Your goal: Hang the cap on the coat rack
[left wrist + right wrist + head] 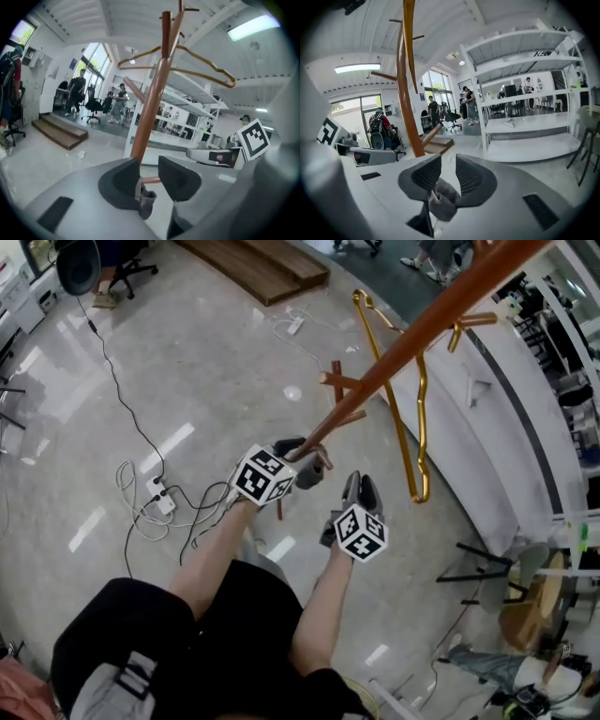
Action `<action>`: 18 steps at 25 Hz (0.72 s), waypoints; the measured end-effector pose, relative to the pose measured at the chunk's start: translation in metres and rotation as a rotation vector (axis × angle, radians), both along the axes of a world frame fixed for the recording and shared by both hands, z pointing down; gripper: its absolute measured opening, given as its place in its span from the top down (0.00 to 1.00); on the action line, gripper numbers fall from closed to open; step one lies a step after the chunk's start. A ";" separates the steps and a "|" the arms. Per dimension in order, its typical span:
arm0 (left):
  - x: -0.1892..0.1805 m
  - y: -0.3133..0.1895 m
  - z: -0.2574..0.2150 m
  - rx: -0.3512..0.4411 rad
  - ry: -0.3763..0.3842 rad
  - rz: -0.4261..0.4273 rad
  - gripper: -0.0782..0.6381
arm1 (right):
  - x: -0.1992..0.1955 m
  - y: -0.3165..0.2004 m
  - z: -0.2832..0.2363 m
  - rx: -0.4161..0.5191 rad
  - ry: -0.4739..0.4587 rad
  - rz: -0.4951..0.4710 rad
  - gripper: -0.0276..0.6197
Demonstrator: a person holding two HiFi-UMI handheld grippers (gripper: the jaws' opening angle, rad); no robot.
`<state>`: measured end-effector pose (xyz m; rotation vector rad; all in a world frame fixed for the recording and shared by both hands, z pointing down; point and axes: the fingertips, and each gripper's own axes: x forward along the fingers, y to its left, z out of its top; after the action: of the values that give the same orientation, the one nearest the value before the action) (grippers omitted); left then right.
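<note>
Cap showed in no view, and neither tool carried it. My left gripper [149, 169] stood jaws apart, empty, with the coat rack [148, 101] pole at 12 o'clock. My right gripper [448, 174] was apart and empty too. I judged it best to fetch the cap first, pinch its brim, then seat it on a bare peg [339, 382] clear of the gold hanger [424, 465].

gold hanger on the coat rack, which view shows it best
The left gripper view: the gold hanger shows side-on, both arms and lower bar spread across the coat rack pole. The head view sees it from above, foreshortened. The right gripper view gives only what looks like an edge-on sliver.
</note>
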<state>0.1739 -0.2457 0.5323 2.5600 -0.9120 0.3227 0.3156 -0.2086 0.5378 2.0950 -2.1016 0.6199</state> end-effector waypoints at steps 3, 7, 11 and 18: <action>0.006 0.002 -0.055 0.130 0.045 -0.013 0.87 | 0.008 0.003 -0.057 0.125 0.028 0.005 0.86; 0.014 0.011 -0.107 0.212 0.095 -0.023 0.89 | 0.008 0.013 -0.122 0.282 0.052 -0.006 0.94; 0.022 0.020 -0.150 0.295 0.140 -0.025 0.89 | 0.007 0.023 -0.156 0.342 0.110 -0.020 0.97; 0.027 0.027 -0.166 0.338 0.134 -0.042 0.89 | 0.004 0.027 -0.165 0.346 0.171 -0.026 0.97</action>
<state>0.2012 -0.2184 0.3659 2.8186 -1.0434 -0.0196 0.3199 -0.1815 0.3732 2.1884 -2.2618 0.0692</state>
